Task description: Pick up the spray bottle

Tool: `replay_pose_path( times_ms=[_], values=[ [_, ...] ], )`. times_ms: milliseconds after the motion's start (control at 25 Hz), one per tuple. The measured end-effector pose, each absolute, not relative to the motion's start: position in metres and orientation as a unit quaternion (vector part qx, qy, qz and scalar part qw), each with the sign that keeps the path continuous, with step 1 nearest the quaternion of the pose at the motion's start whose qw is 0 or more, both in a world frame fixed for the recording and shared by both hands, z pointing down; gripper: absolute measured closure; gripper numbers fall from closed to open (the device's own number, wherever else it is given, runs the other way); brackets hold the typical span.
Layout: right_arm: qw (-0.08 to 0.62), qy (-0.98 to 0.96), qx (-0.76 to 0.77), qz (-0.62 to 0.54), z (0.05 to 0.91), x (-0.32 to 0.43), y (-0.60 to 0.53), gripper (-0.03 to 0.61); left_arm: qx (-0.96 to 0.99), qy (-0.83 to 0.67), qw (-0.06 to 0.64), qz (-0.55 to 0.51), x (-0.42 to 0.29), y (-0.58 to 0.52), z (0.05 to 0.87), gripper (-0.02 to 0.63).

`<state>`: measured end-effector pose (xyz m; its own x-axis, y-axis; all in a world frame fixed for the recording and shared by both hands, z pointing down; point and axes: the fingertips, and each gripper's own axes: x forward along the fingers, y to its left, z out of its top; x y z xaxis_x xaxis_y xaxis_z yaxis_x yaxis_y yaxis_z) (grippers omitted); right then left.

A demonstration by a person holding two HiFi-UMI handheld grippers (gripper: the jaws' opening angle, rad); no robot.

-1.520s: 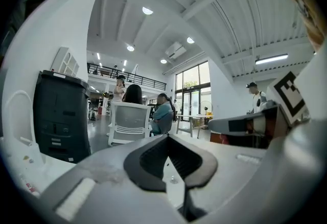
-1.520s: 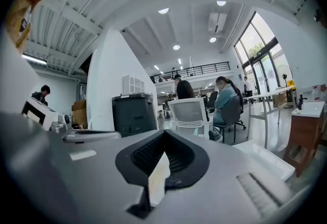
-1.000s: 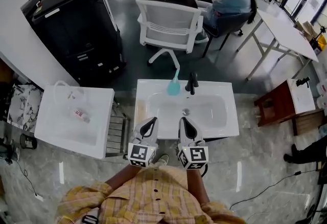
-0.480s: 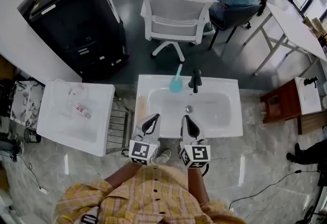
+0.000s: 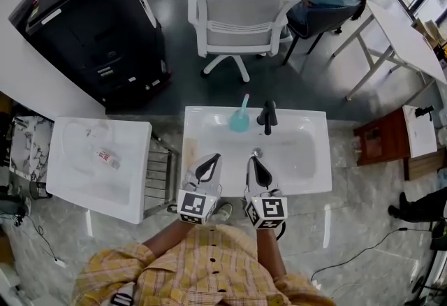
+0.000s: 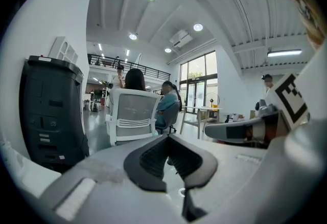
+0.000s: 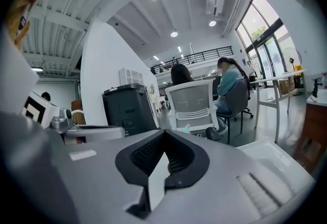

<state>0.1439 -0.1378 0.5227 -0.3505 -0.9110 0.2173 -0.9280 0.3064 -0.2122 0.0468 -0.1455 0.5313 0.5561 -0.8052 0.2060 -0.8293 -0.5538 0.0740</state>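
Note:
The teal spray bottle [image 5: 239, 118] stands on the back rim of the white sink [image 5: 307, 172], just left of the black faucet [image 5: 266, 116]. In the right gripper view the spray bottle [image 7: 187, 128] is a small teal shape far ahead, past the jaw tips. My left gripper [image 5: 207, 167] and right gripper [image 5: 257, 168] hang side by side over the sink's front part, well short of the bottle. In both gripper views, the left gripper [image 6: 167, 137] and the right gripper [image 7: 164, 132] have their black pads meeting with nothing between them.
A white table [image 5: 66, 189] with a clear plastic item stands left of the sink, with a metal rack [image 5: 162, 175] between them. Behind are a black machine [image 5: 91, 25], a white office chair [image 5: 237, 22] and seated people. A red-brown stool [image 5: 380, 140] is on the right.
Both grippers have moved forward, from the sink's front edge to over its basin. The sink and bottle sit lower and nearer in the head view. The jaws look unchanged.

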Motion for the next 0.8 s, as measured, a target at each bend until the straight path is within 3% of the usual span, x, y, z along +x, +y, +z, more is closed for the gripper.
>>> replay_pose_path(
  times_ms=[800],
  values=[
    [0.054, -0.783, 0.596, 0.171, 0.576, 0.131, -0.234, 0.568, 0.883, -0.446, 0.105, 0.097, 0.031, -0.219, 0.569, 0.614]
  ],
)
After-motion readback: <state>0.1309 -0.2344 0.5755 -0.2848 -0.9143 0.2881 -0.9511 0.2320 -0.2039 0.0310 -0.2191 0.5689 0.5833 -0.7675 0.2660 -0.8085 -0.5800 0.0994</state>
